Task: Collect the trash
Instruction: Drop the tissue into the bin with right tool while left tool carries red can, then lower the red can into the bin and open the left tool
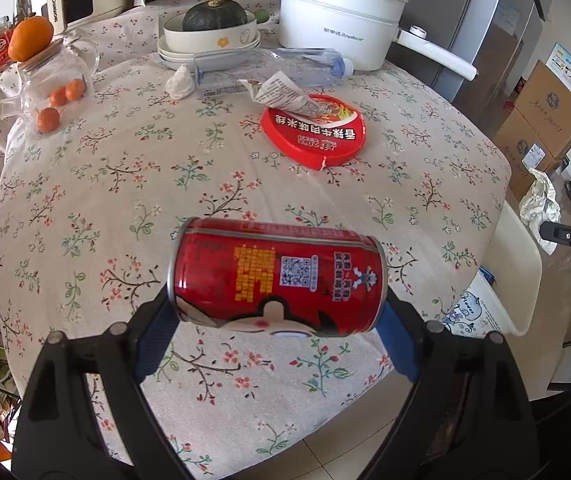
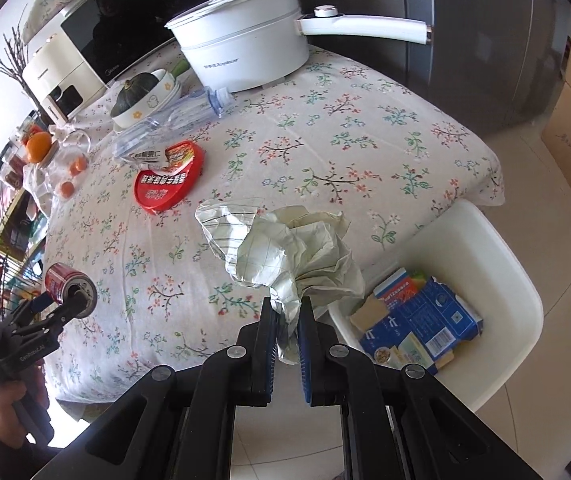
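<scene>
Right wrist: right gripper [image 2: 287, 312] angled downward

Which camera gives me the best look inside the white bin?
The right wrist view: the white bin sits beside the table, open, with a blue carton inside. The left wrist view shows only its outer wall at the table's edge, contents hidden.

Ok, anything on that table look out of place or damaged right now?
Yes. A clear plastic bottle lies on its side, crushed flat, beside the stacked dishes. A torn wrapper sprawls over the red lid, whose near rim looks cracked. A crumpled tissue lies nearby. No spills visible.
</scene>
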{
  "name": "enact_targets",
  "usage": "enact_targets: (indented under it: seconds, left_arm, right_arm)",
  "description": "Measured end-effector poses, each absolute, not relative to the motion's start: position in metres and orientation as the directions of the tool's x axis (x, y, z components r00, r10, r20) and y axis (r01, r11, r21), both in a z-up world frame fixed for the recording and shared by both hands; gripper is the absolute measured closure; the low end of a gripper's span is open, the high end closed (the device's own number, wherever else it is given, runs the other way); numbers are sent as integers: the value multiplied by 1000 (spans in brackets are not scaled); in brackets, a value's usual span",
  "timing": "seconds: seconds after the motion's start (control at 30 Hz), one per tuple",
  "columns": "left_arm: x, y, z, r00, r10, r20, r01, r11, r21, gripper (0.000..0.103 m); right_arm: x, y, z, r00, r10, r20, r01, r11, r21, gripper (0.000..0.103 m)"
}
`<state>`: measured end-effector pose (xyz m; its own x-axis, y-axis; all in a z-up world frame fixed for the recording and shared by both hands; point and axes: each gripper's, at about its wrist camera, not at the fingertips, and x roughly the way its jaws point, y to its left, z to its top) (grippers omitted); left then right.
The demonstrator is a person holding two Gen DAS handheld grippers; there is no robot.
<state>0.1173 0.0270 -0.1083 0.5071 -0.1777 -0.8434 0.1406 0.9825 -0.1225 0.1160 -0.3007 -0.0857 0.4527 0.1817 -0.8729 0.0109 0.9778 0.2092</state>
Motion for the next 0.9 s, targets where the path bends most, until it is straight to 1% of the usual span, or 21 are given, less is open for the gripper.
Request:
enact_targets:
  seconds: [0.37, 0.57, 0.6, 0.67, 0.7, 0.73, 0.77, 0.8, 0.83, 0.9]
  left_arm:
    - [120, -49, -98, 481, -278, -831, 299, 944, -142, 14]
    - [121, -106, -94, 453, -333, -827, 416, 899, -134, 14]
    - [121, -114, -93, 448, -345, -825, 432, 891, -139, 14]
    - [120, -132, -92, 433, -372, -821, 463, 874, -151, 14]
    - [119, -142, -93, 426, -382, -820, 477, 865, -154, 14]
    - [119, -151, -93, 418, -391, -820, 493, 856, -157, 14]
    - [118, -160, -94, 409, -401, -820, 509, 846, -160, 14]
    - [118, -170, -96, 400, -408, -821, 524, 836, -160, 14]
    - [117, -179, -98, 393, -413, -822, 540, 827, -158, 14]
    - [115, -198, -102, 377, -422, -825, 573, 806, -150, 14]
  right_arm:
    - [103, -406, -133, 353, 135, -926, 218, 951, 221, 92]
    - [98, -437, -150, 315, 133, -940, 270, 937, 223, 92]
    - [98, -440, -151, 314, 133, -940, 277, 934, 225, 90]
    - [98, -446, -152, 313, 137, -940, 292, 927, 233, 87]
    - [99, -448, -153, 308, 146, -940, 299, 923, 241, 83]
    - [99, -450, -154, 304, 153, -940, 307, 919, 249, 74]
    - [97, -452, -154, 304, 157, -940, 315, 914, 255, 67]
    - [95, -455, -153, 309, 156, -938, 321, 912, 257, 52]
    - [93, -457, -151, 318, 151, -936, 322, 912, 256, 46]
    - [89, -459, -146, 328, 139, -934, 317, 915, 248, 46]
